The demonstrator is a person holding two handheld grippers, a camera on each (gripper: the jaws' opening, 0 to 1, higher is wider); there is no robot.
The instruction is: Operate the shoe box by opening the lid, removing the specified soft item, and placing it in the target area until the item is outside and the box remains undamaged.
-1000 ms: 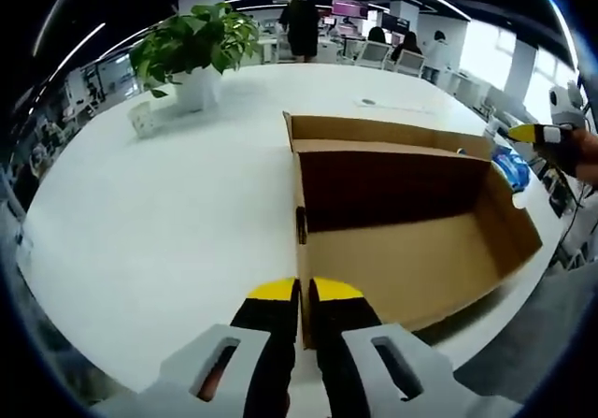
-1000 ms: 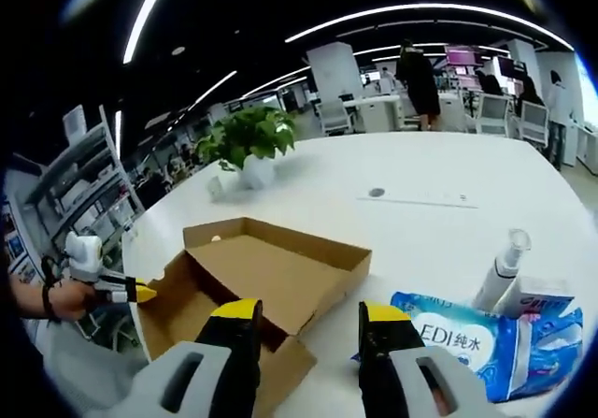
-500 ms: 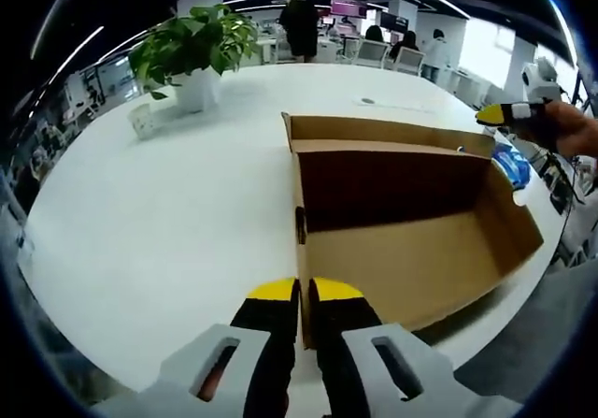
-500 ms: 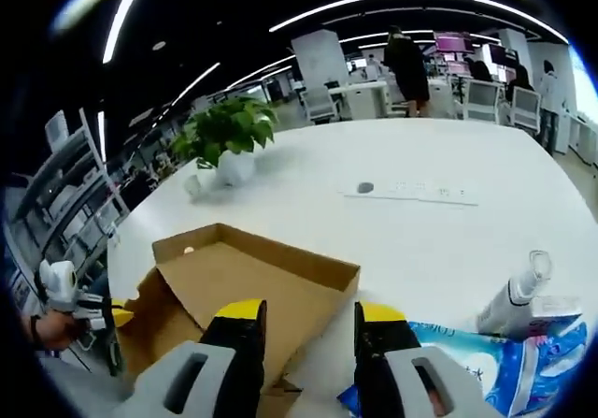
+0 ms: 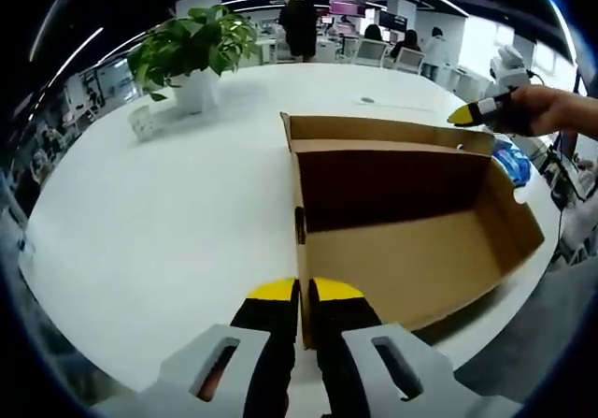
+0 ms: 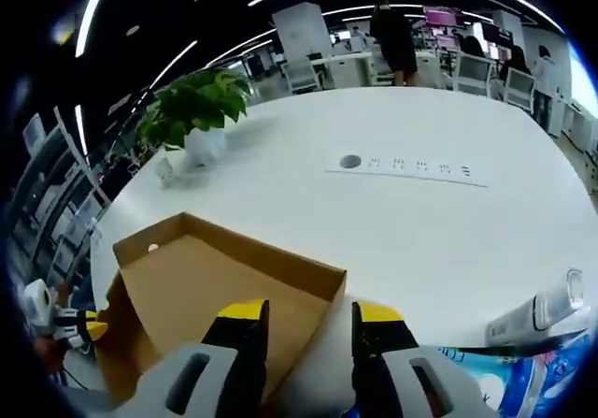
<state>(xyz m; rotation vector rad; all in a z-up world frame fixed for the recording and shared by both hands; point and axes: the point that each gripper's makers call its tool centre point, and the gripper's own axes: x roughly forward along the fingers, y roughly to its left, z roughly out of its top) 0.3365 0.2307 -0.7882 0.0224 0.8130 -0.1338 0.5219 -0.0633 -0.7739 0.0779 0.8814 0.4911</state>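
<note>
An open brown cardboard shoe box lies on the white table, its lid folded back on the far side. Bare cardboard shows inside. My left gripper is shut on the box's near wall edge. My right gripper, held by a hand, hovers over the box's far right corner. In the right gripper view the right gripper stands open above the corner of the box, nothing between its jaws. A blue soft packet lies on the table to the right of the box, and it is also seen as a blue packet.
A potted plant and a small white cup stand at the table's far left. A white bottle lies by the blue packet. A socket strip sits in the tabletop. People and office chairs are far behind.
My right gripper has moved up and inward over the box's far right corner. The left gripper and the box have stayed still.
</note>
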